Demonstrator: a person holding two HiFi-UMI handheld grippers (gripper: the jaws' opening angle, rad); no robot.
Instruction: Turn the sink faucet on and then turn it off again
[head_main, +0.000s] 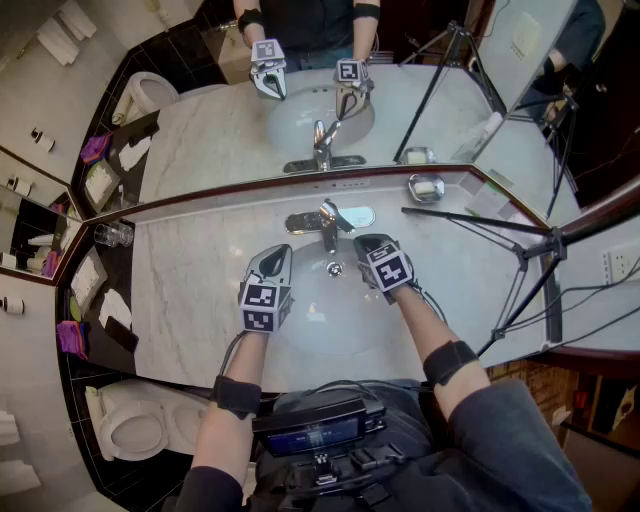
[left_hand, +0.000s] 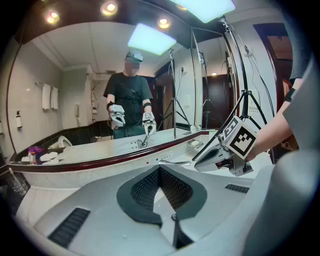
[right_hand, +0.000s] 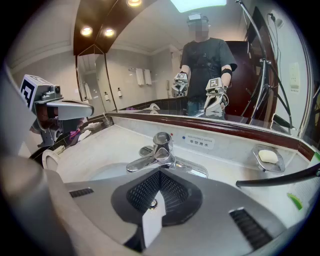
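Observation:
The chrome single-lever faucet (head_main: 328, 224) stands at the back of the white sink basin (head_main: 300, 335), and no water shows at its spout. My left gripper (head_main: 282, 253) hovers over the basin's left side, shut and holding nothing, a little left of the faucet. My right gripper (head_main: 361, 243) is also shut and empty, just right of the faucet and close to it. In the right gripper view the faucet (right_hand: 157, 152) sits right beyond the closed jaw tips (right_hand: 159, 173). In the left gripper view the spout (left_hand: 173, 162) shows past the closed jaws (left_hand: 160, 169).
A wall mirror (head_main: 330, 90) runs behind the marble counter (head_main: 185, 290). A soap dish (head_main: 426, 187) sits at the back right, and a drinking glass (head_main: 113, 234) at the back left. A black tripod (head_main: 522, 252) stands across the counter's right side. A toilet (head_main: 133, 430) is below left.

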